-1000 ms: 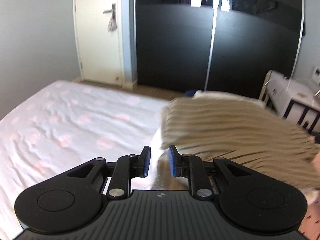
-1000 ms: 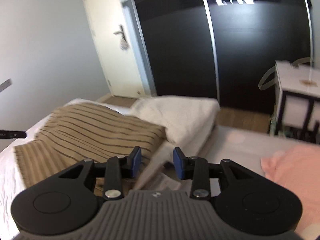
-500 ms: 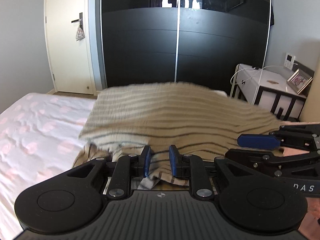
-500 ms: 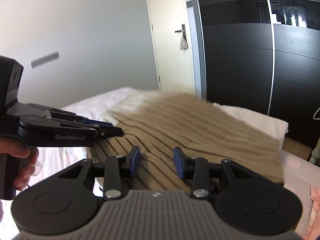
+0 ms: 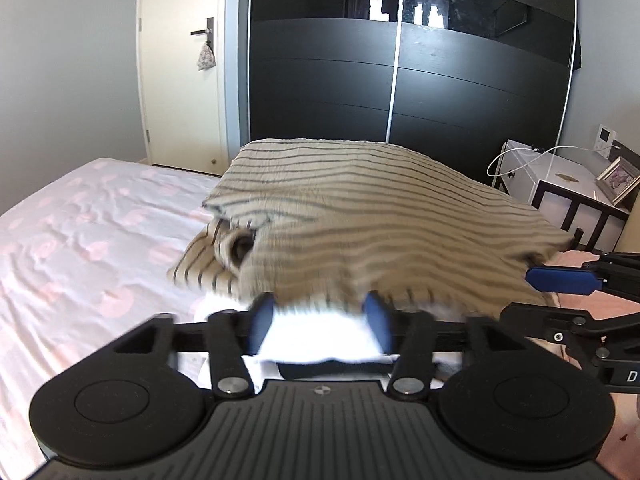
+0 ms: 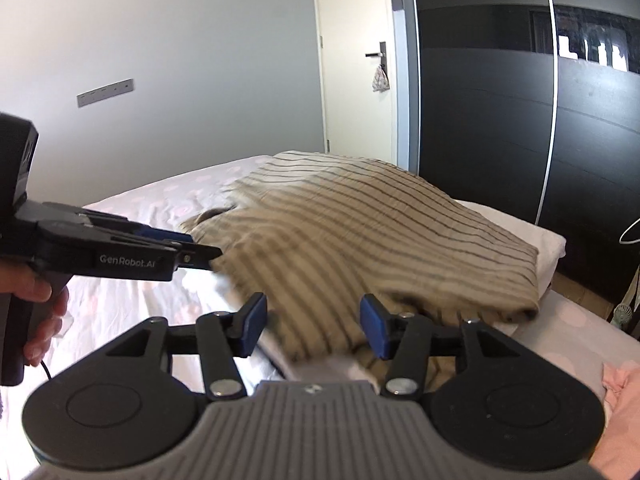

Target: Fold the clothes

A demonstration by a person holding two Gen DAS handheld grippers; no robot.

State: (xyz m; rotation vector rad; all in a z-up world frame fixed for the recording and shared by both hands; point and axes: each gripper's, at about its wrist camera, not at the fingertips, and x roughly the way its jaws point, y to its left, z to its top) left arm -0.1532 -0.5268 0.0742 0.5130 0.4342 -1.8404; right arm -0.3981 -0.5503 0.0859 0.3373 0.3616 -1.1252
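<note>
left gripper (image 5: 318, 326): spread wide, nothing gripped | right gripper (image 6: 312, 326): spread wide, nothing gripped | striped cloth (image 5: 360, 220): draped, blurred, over white pile (image 6: 520, 232) on bed (image 5: 80, 240)

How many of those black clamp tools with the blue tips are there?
2. The left gripper is at the striped garment's near left edge; the right gripper is at its near right side. Both are open, with none hidden that I can see.
</note>
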